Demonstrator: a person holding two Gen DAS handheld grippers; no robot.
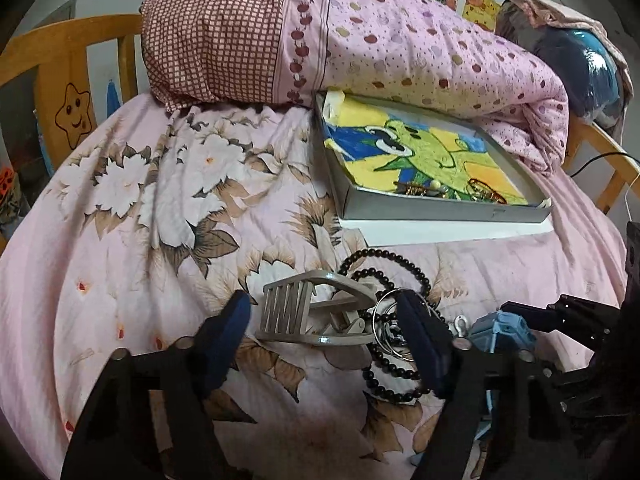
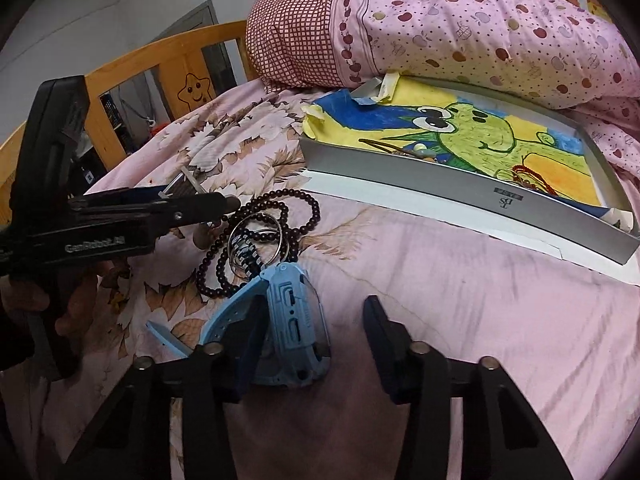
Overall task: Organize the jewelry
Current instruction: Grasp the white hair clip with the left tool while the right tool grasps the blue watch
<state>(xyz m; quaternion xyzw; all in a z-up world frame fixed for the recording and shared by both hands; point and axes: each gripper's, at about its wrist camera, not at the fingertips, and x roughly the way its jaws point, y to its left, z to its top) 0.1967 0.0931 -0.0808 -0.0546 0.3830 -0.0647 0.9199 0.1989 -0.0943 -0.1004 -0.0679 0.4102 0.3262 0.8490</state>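
On the bed lie a beige hair claw clip (image 1: 316,312), a dark bead bracelet (image 1: 384,276) (image 2: 256,236), metal rings (image 1: 390,330) (image 2: 256,240) and a light blue watch (image 2: 288,324) (image 1: 500,330). My left gripper (image 1: 324,340) is open, its fingers on either side of the clip and rings. It also shows in the right wrist view (image 2: 192,202). My right gripper (image 2: 316,340) is open, with the watch between its fingers, against the left one. A grey box (image 1: 440,204) (image 2: 460,196) lined with a frog drawing holds some jewelry (image 1: 484,194).
A rolled pink quilt (image 1: 400,48) and checked pillow (image 1: 212,40) lie behind the box. A wooden bed rail (image 1: 60,80) runs on the left. Flowered sheet (image 1: 140,200) spreads left of the jewelry, plain pink sheet (image 2: 480,300) right of the watch.
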